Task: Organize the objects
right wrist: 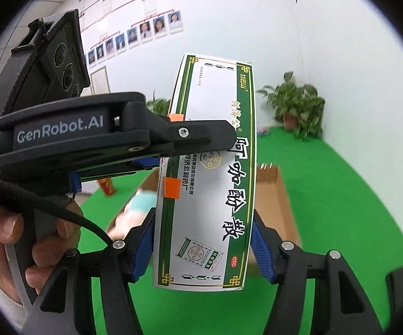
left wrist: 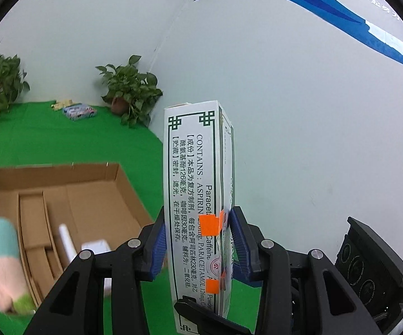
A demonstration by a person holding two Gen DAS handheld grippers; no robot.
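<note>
A white and green medicine box (left wrist: 193, 167) with orange tape patches is held up in the air, upright, over the green mat. My left gripper (left wrist: 198, 215) is shut on its narrow sides, blue pads pressing both faces. In the right wrist view the same medicine box (right wrist: 210, 195) shows its wide printed front, and my right gripper (right wrist: 201, 237) is shut on its two long edges near the bottom. The left gripper (right wrist: 223, 136) reaches in from the left there, clamped across the box, with a person's hand (right wrist: 3, 240) on its handle.
An open cardboard box (left wrist: 70, 195) lies on the green mat (left wrist: 33, 139) below, left of the medicine box. A pink and teal plush toy (left wrist: 0, 251) lies at its near rim. Potted plants (left wrist: 131, 89) stand by the white wall, a colourful packet (left wrist: 78, 111) near them. A red can (right wrist: 106, 185) stands further off.
</note>
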